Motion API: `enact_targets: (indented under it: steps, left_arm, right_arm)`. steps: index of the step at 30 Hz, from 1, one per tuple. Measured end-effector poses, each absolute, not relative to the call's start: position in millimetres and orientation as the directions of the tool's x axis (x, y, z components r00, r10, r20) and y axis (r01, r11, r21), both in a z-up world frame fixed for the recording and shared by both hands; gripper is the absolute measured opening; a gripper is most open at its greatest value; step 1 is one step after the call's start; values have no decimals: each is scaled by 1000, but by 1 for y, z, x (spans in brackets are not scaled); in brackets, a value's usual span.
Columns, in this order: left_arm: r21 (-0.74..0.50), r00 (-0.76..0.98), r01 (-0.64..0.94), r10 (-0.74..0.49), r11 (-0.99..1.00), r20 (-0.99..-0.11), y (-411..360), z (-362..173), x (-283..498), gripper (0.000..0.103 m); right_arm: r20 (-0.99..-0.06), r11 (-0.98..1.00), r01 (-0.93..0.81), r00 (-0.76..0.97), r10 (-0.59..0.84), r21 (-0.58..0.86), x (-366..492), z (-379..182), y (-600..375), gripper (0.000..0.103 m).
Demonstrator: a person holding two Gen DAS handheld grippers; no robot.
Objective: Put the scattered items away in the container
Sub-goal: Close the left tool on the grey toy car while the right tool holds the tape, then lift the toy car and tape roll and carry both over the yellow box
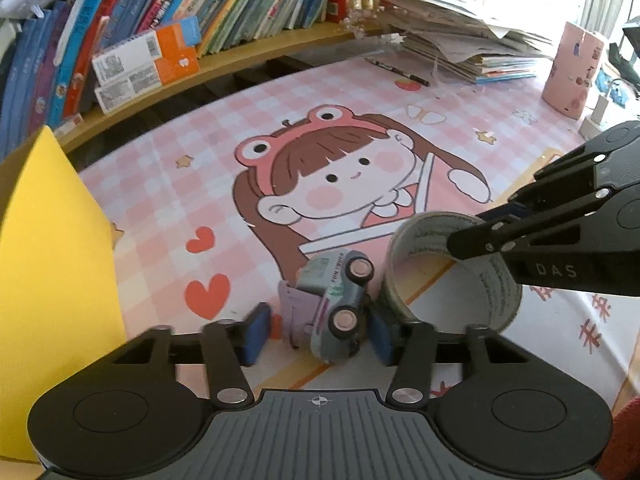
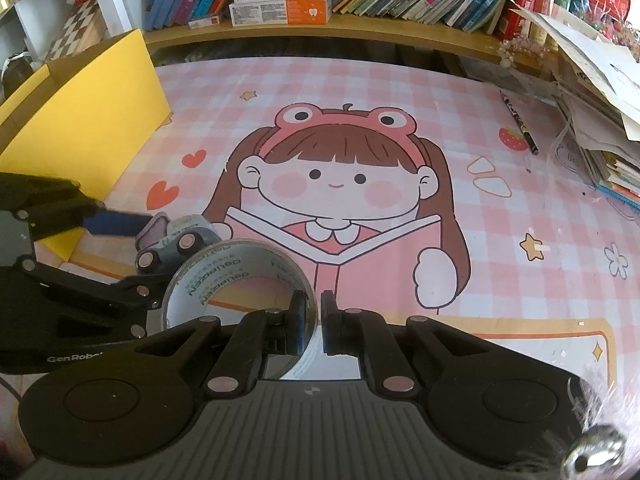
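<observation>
A grey toy truck [image 1: 338, 308] lies on its side on the pink cartoon mat, wheels up, between the blue pads of my left gripper [image 1: 320, 330]; the jaws stand open around it, one pad close to its right side. It also shows in the right wrist view [image 2: 176, 242]. A roll of clear tape [image 2: 236, 280] stands beside the truck; my right gripper [image 2: 314, 320] is shut on its wall, one finger inside the ring. The roll also shows in the left wrist view [image 1: 448, 268]. The yellow container [image 2: 80, 120] stands at the left.
A bookshelf [image 2: 360, 20] full of books runs along the back. A pile of papers [image 2: 592, 100] sits at the right, with a black pen [image 2: 520, 122] beside it. A pink cup [image 1: 572, 68] stands far right in the left wrist view.
</observation>
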State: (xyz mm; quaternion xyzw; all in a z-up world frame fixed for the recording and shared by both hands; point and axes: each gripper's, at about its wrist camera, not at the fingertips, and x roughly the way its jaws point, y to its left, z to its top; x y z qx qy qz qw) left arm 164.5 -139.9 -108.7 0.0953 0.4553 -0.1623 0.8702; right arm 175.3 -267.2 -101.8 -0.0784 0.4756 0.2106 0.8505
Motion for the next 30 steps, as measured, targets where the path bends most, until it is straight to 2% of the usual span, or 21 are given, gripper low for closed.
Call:
enact_targets:
  steps: [5, 20, 30]
  left_arm:
    - [-4, 531, 360, -208, 933, -822, -135, -108, 161, 35]
    - [54, 676, 341, -205, 939, -708, -115, -49, 113, 35]
    - [54, 698, 359, -230, 932, -678, -97, -31, 80, 35]
  right_arm:
    - [-834, 902, -428, 474, 281, 61, 171, -96, -268, 7]
    - [-805, 913, -406, 528, 269, 39, 151, -76, -270, 7]
    - [-794, 927, -375, 554, 249, 28, 125, -65, -261, 7]
